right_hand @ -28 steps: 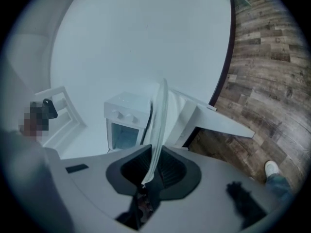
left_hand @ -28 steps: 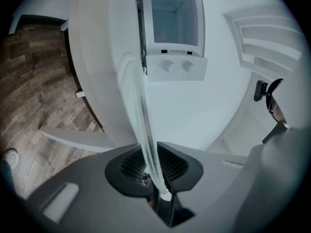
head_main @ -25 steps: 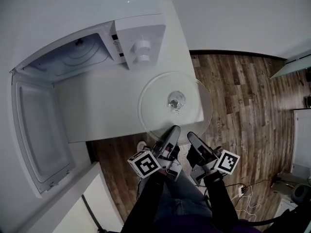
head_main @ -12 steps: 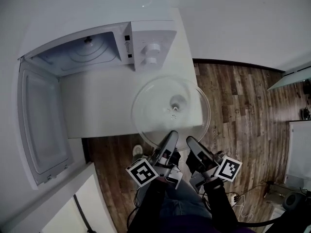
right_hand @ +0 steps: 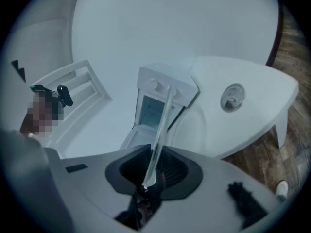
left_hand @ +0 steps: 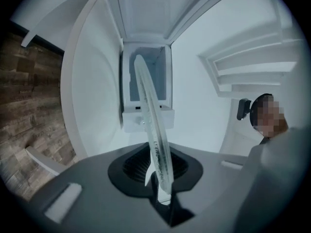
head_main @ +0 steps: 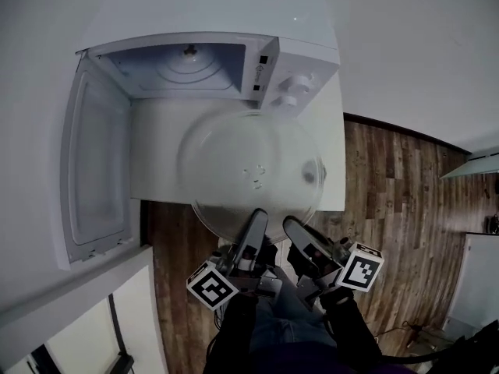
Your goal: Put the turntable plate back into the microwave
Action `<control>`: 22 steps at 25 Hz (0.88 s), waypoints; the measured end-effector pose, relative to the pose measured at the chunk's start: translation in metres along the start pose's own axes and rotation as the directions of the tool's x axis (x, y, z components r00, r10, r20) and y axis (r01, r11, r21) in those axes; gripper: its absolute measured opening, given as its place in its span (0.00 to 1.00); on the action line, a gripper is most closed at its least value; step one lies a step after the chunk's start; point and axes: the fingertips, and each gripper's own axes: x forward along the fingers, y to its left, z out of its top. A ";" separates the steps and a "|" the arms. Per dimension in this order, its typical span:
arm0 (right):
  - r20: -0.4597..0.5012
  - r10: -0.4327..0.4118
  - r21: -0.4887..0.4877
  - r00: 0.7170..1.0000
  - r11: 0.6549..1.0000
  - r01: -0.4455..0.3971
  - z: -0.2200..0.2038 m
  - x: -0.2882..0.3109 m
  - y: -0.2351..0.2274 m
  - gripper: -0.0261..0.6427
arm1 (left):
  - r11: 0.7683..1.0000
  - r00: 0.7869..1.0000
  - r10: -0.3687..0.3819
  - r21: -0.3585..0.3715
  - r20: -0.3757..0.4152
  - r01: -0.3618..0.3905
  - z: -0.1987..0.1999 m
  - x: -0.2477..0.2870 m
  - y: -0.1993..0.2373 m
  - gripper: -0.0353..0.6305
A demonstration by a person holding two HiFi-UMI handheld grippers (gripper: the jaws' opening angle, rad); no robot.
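Carrying the turntable plate toward the microwave is judged to be the step in hand. The plate is held level in the air above the white counter, just before the open cavity, with its near rim pinched by both grippers. The left gripper has its jaws nearly together on the rim, and they have just been closing further. The right gripper is likewise narrow and has just been opening slightly, with the rim between its pads. Next, the plate must be kept flat, steered past the door and lowered onto the hub. The plate is seen as clear, round, thin-edged glass with small lugs at its centre.
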 end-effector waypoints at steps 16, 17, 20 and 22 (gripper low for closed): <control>-0.201 0.008 -0.353 0.980 0.932 -0.080 -0.004 0.074 0.054 0.23 | 0.995 0.974 -0.093 0.062 0.209 0.081 0.082 -0.002 -0.048 0.11; -0.206 -0.004 -0.382 0.979 0.921 -0.077 -0.003 0.076 0.055 0.24 | 0.994 0.971 -0.094 0.067 0.218 0.081 0.086 -0.001 -0.049 0.11; -0.222 -0.044 -0.434 0.974 0.899 -0.059 -0.004 0.082 0.054 0.27 | 0.995 0.965 -0.090 0.063 0.245 0.077 0.100 -0.001 -0.046 0.11; -0.226 -0.066 -0.442 0.972 0.896 -0.041 -0.007 0.083 0.053 0.27 | 0.995 0.963 -0.091 0.056 0.252 0.079 0.112 -0.002 -0.043 0.11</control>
